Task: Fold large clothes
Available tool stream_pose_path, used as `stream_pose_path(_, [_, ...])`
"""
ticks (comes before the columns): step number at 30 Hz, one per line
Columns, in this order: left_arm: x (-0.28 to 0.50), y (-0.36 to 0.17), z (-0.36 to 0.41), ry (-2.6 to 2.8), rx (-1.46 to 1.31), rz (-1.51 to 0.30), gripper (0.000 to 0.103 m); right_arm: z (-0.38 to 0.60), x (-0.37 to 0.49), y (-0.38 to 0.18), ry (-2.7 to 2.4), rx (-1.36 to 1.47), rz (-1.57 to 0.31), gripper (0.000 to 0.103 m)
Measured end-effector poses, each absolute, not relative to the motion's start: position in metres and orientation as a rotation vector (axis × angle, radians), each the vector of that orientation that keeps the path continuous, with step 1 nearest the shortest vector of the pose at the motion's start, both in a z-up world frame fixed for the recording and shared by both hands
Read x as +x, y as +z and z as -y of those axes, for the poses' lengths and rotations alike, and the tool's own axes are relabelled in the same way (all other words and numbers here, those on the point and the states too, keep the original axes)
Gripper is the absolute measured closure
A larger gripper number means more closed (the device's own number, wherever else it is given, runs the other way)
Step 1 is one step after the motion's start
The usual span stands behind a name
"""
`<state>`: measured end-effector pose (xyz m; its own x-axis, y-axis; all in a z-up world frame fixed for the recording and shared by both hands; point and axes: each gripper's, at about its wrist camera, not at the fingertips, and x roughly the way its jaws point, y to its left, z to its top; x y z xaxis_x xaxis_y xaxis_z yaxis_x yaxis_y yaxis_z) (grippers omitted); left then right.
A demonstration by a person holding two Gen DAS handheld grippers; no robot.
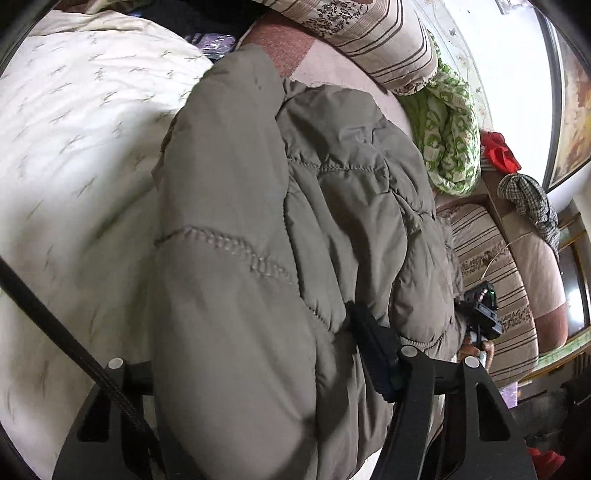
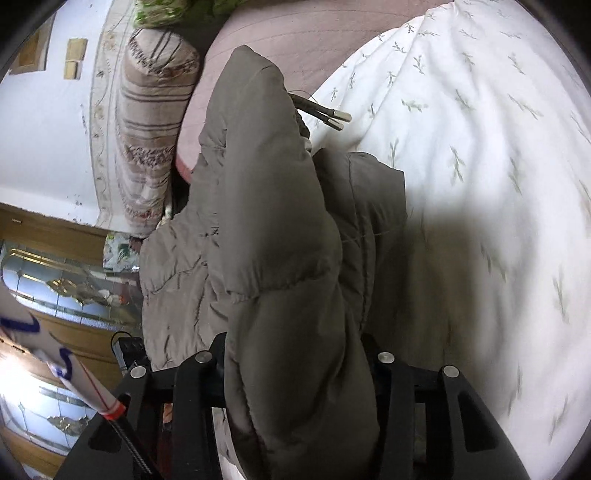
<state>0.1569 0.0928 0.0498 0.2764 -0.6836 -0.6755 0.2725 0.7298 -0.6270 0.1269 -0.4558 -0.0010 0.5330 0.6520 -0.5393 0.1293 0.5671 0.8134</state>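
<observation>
A large olive-grey padded jacket (image 1: 258,206) fills the left wrist view, held up over a bed. My left gripper (image 1: 280,354) is shut on a thick fold of it; one black finger (image 1: 373,354) shows against the fabric, the other is hidden under the fabric. In the right wrist view the same jacket (image 2: 280,229) hangs between the jaws of my right gripper (image 2: 295,354), which is shut on it. The jacket's drawstring ends with metal tips (image 2: 332,116) stick out near its far edge. The right gripper also shows in the left wrist view (image 1: 480,314), beyond the jacket.
A white quilt with a leaf print (image 1: 74,147) (image 2: 480,147) covers the bed. A pink sheet (image 2: 288,33) lies at its head. Striped bolster pillows (image 1: 388,33) (image 2: 147,129), a green patterned cloth (image 1: 450,140), a red cloth (image 1: 498,151) and a checked cloth (image 1: 532,199) lie alongside. A glass-fronted wooden cabinet (image 2: 55,266) stands nearby.
</observation>
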Motion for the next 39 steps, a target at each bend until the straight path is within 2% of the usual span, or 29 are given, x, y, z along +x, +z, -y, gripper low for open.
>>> stream_pose_path(2, [0.143,0.049,-0.096,-0.63,-0.381,-1.114,0.038,0.455,0.11,-0.002,0.378,0.935,-0.982,0.054])
stream_pose_path(4, [0.135,0.043,-0.098,-0.551,-0.332,-1.116,0.032,0.454,0.097,-0.009,0.337,0.921,-0.985,0.05])
stream_pose_path(6, [0.134,0.043,-0.1,-0.502,-0.316,-1.11,0.031,0.455,0.09,-0.011,0.231,0.889,-0.974,0.026])
stream_pose_path(8, [0.131,0.048,-0.105,-0.458,-0.324,-1.112,0.031,0.455,0.085,-0.009,0.158,0.902,-0.962,0.016])
stream_pose_path(10, [0.121,0.062,-0.111,-0.401,-0.265,-1.073,0.031,0.454,0.078,0.0,0.105,0.899,-0.942,0.016])
stream_pose_path(13, [0.104,0.087,-0.123,-0.293,-0.153,-0.992,0.031,0.449,0.062,0.032,0.003,0.753,-0.88,0.016])
stream_pose_path(19, [0.087,0.128,-0.133,-0.25,-0.111,-0.896,0.031,0.438,0.031,0.093,-0.162,0.506,-0.759,0.016])
stream_pose_path(20, [0.09,0.132,-0.125,-0.26,-0.106,-0.893,0.031,0.432,0.032,0.099,-0.155,0.472,-0.755,0.017])
stream_pose_path(23, [0.105,0.144,-0.085,-0.3,-0.086,-0.89,0.031,0.391,0.053,0.126,-0.079,0.364,-0.758,0.03])
stream_pose_path(25, [0.116,0.148,-0.057,-0.318,-0.068,-0.887,0.031,0.359,0.077,0.136,0.001,0.327,-0.767,0.031])
stream_pose_path(29, [0.151,0.139,0.005,-0.372,-0.049,-0.933,0.031,0.318,0.12,0.132,0.066,0.28,-0.789,0.031])
stream_pose_path(34, [0.203,0.097,0.059,-0.296,0.054,-1.022,0.03,0.281,0.187,0.101,0.045,0.192,-0.87,0.031])
stream_pose_path(39, [0.241,0.071,0.068,-0.228,0.08,-1.034,0.013,0.284,0.237,0.072,-0.004,0.154,-0.9,0.03])
